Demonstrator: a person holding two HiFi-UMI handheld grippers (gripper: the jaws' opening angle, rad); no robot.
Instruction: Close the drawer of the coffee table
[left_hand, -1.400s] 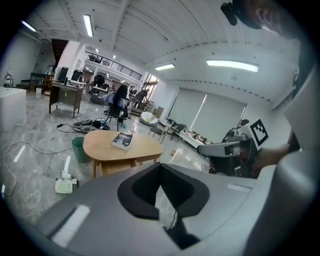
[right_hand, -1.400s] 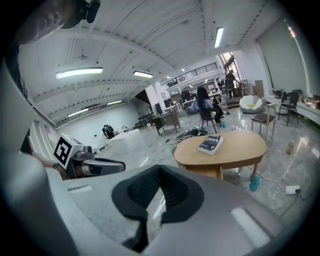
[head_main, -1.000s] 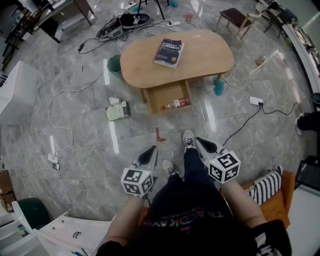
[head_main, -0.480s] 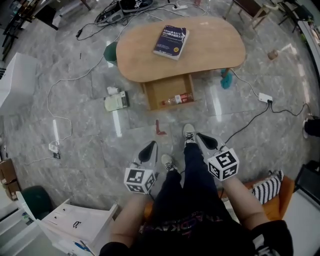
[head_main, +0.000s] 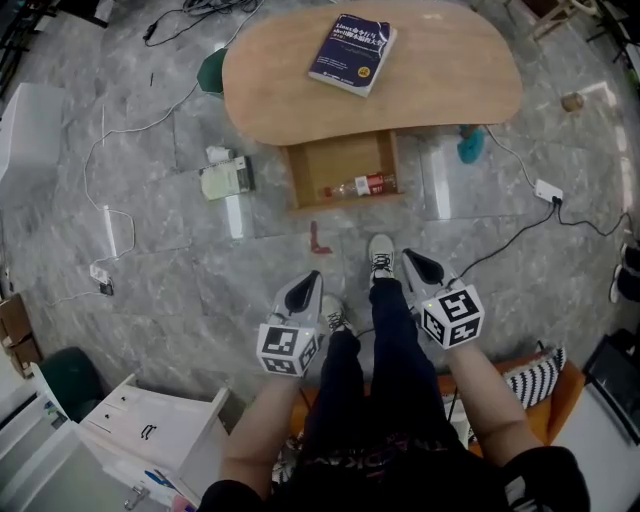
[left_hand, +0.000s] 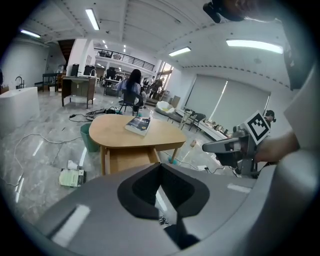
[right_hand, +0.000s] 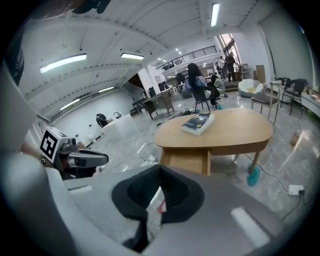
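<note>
A light wooden oval coffee table (head_main: 430, 95) (left_hand: 112, 134) (right_hand: 240, 131) stands ahead of me on the marble floor. Its drawer (head_main: 343, 170) (left_hand: 131, 159) (right_hand: 189, 160) is pulled out toward me, with a plastic bottle (head_main: 360, 187) lying inside. A dark blue book (head_main: 352, 54) (left_hand: 138, 125) (right_hand: 198, 122) rests on the tabletop. My left gripper (head_main: 303, 290) (left_hand: 161, 167) and right gripper (head_main: 418, 266) (right_hand: 160, 170) are both shut and empty, held low over my feet, well short of the drawer.
A box with papers (head_main: 226, 178) (left_hand: 72, 176) lies left of the drawer, and a small red object (head_main: 319, 241) in front of it. Cables (head_main: 110, 215) run across the floor; a power strip (head_main: 548, 190) and teal brush (head_main: 471, 145) lie right. A white cabinet (head_main: 150, 430) stands at lower left.
The table and drawer have come closer and slid up the head view. Both grippers have sunk and moved forward together, still shut.
</note>
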